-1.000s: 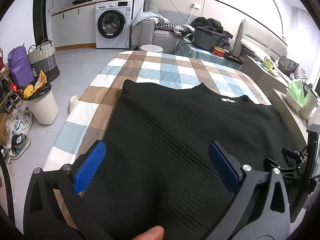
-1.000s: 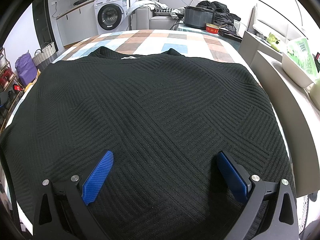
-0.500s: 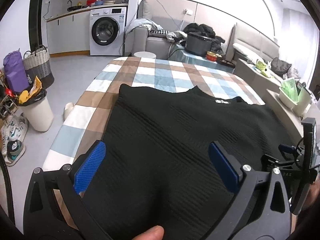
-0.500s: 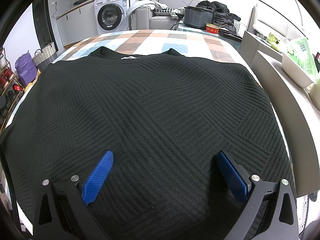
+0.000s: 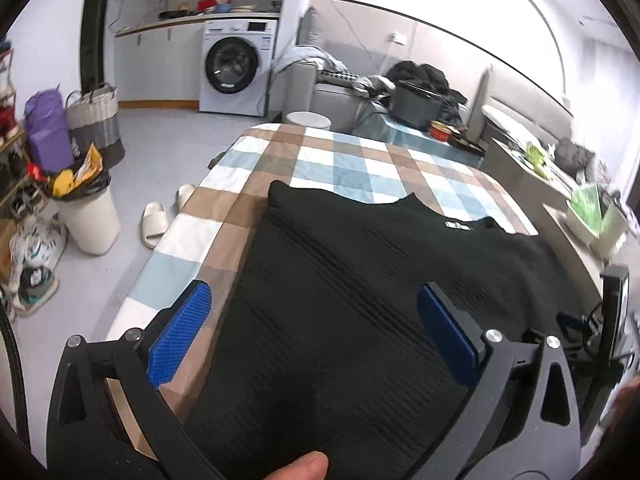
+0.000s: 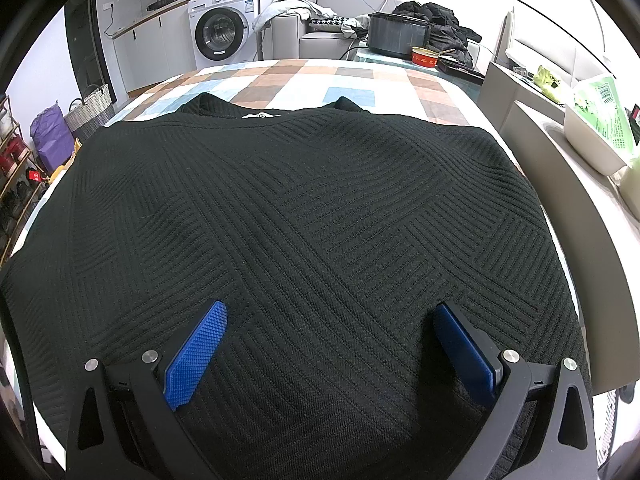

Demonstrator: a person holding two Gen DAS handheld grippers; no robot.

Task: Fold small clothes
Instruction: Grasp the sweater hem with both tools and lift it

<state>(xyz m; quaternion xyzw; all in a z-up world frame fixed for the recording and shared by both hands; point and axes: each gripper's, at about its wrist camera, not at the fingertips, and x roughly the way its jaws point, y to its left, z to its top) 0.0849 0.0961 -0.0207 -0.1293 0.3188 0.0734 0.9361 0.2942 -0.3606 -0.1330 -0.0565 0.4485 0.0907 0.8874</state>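
Observation:
A black ribbed knit top (image 6: 312, 216) lies spread flat on the checked tablecloth (image 6: 320, 80), neck and white label at the far end. It also shows in the left wrist view (image 5: 360, 280). My left gripper (image 5: 312, 320) is open and empty, held above the top's left near part. My right gripper (image 6: 328, 332) is open and empty, low over the top's near hem. The right gripper also shows at the right edge of the left wrist view (image 5: 592, 328).
The checked table (image 5: 360, 160) drops off at its left edge to the floor, where a white bin (image 5: 86, 216), slippers (image 5: 154, 222) and shoes stand. A grey counter (image 6: 560, 184) with a white tub (image 6: 596, 140) runs along the right. A washing machine (image 5: 236, 72) and sofa are beyond.
My left gripper has lifted and pulled back a little, so more floor and table show. The right gripper and the top have not moved.

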